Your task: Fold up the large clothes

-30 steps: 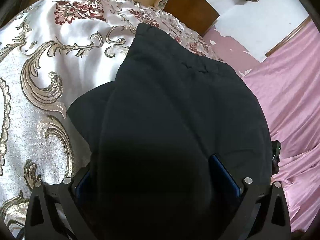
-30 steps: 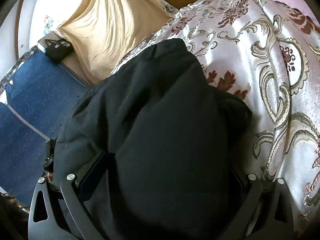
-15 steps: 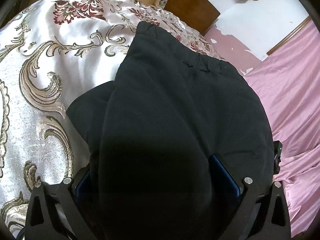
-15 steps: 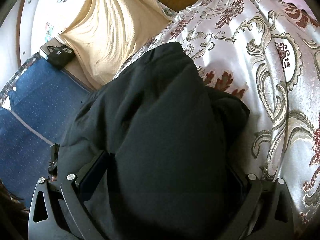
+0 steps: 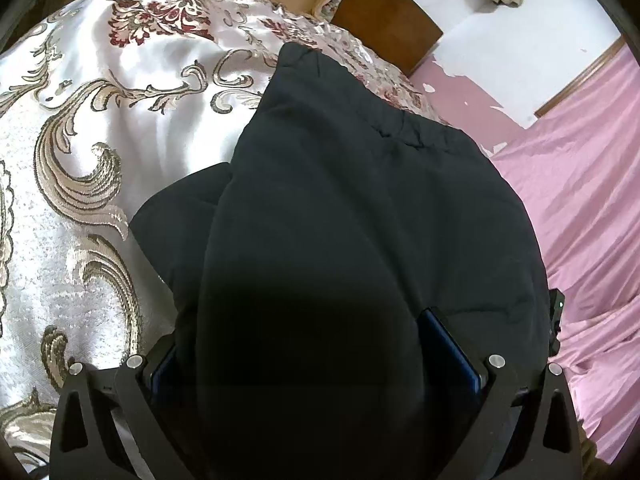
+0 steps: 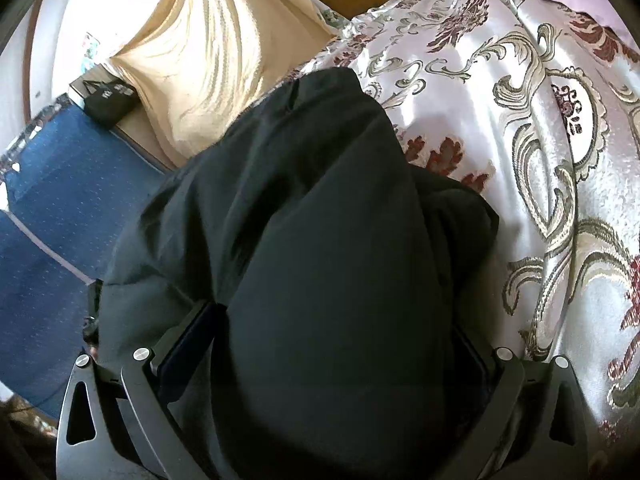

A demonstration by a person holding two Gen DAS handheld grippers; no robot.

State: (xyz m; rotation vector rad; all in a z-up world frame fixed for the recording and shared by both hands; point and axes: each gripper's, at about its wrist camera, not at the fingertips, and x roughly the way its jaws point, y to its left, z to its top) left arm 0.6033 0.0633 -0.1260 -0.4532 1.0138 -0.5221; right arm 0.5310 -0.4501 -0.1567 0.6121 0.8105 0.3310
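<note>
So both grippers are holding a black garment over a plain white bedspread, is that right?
Not quite: the bedspread is not plain. It is white satin patterned with gold scrolls and dark red flowers, as both wrist views show. The black garment does sit between the fingers of both grippers.

A home bedroom: a bed under a satin floral bedspread (image 5: 100, 128), a wooden headboard (image 5: 384, 20) at 12 o'clock, pink sheets (image 5: 580, 200) at 3 o'clock, cream curtain (image 6: 208, 56).
</note>
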